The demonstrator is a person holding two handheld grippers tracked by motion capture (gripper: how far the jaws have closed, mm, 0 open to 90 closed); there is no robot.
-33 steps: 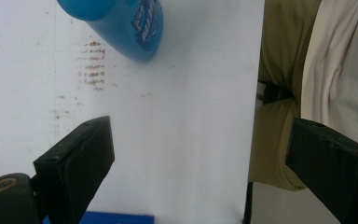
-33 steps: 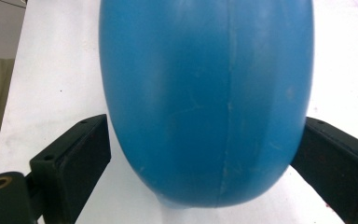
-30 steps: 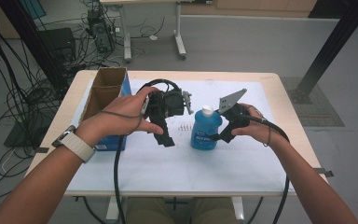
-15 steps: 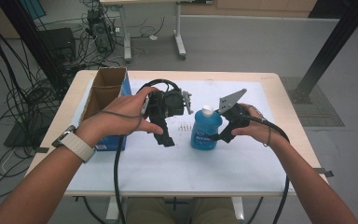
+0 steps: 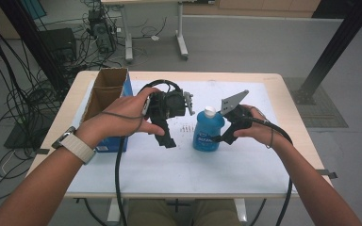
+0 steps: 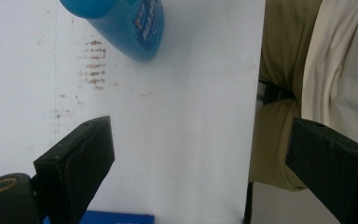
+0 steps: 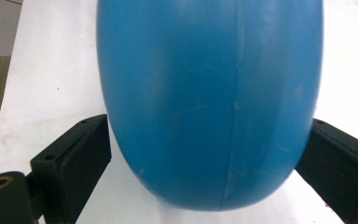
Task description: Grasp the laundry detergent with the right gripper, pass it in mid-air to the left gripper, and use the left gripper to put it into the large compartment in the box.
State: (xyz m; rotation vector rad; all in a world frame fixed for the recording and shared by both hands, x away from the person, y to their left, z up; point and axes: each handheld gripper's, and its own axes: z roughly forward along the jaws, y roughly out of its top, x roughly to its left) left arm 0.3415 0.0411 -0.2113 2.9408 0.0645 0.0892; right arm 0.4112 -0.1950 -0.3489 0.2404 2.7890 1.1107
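Observation:
A blue plastic bottle [image 5: 207, 134] with a white cap stands upright on the white table sheet [image 5: 245, 165] near the middle. My right gripper [image 5: 218, 137] comes in from the right, its two black jaws pressed against opposite sides of the bottle's body [image 7: 209, 102]. My left gripper [image 5: 166, 137] is held in the air left of the bottle and points down toward the table's near edge. In the left gripper view its jaws stand wide apart with nothing between them, and the bottle's base [image 6: 126, 23] shows at the top.
An open cardboard box [image 5: 106, 94] with a blue side stands at the table's left. Small brown marks [image 5: 186, 128] dot the sheet between the grippers. Cables trail from both grippers off the front edge. The person's lap [image 6: 307, 70] lies beyond that edge.

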